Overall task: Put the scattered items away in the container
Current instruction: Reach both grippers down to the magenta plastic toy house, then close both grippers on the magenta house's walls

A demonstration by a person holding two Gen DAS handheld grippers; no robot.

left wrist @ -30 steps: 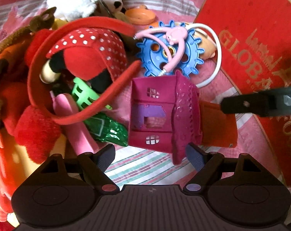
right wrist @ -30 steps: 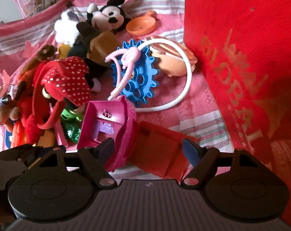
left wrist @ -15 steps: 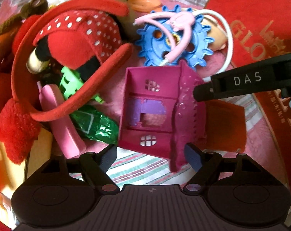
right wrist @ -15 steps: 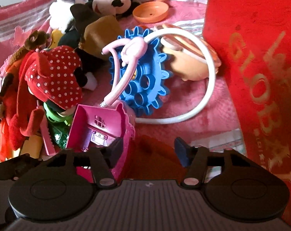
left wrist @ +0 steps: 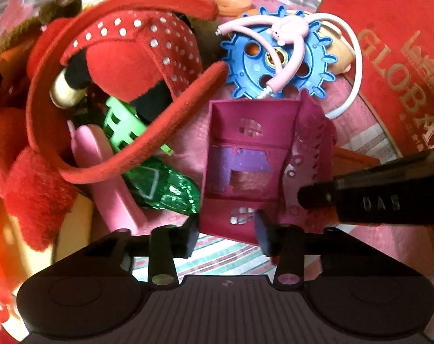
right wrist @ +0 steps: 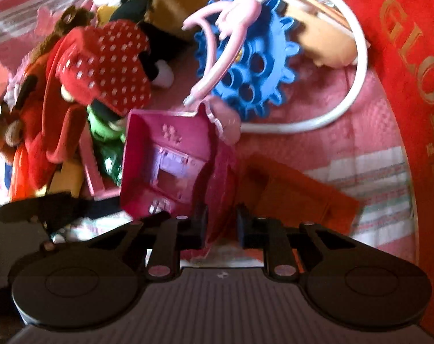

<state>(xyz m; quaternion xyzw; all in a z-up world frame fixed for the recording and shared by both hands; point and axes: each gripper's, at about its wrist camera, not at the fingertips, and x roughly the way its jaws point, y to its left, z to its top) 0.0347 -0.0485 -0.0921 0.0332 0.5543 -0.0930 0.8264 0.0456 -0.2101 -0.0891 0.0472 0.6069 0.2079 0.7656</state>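
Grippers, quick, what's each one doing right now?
Left gripper: closing around the pink toy house wall.
Right gripper: closing around the house's roof edge.

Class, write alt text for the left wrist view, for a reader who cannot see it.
The left gripper is closing its jaws on the lower edge of a magenta toy house lying on a pink striped cloth. The right gripper reaches in from the right toward the house's roof. Behind lie a blue gear, a red polka-dot plush and a red container.
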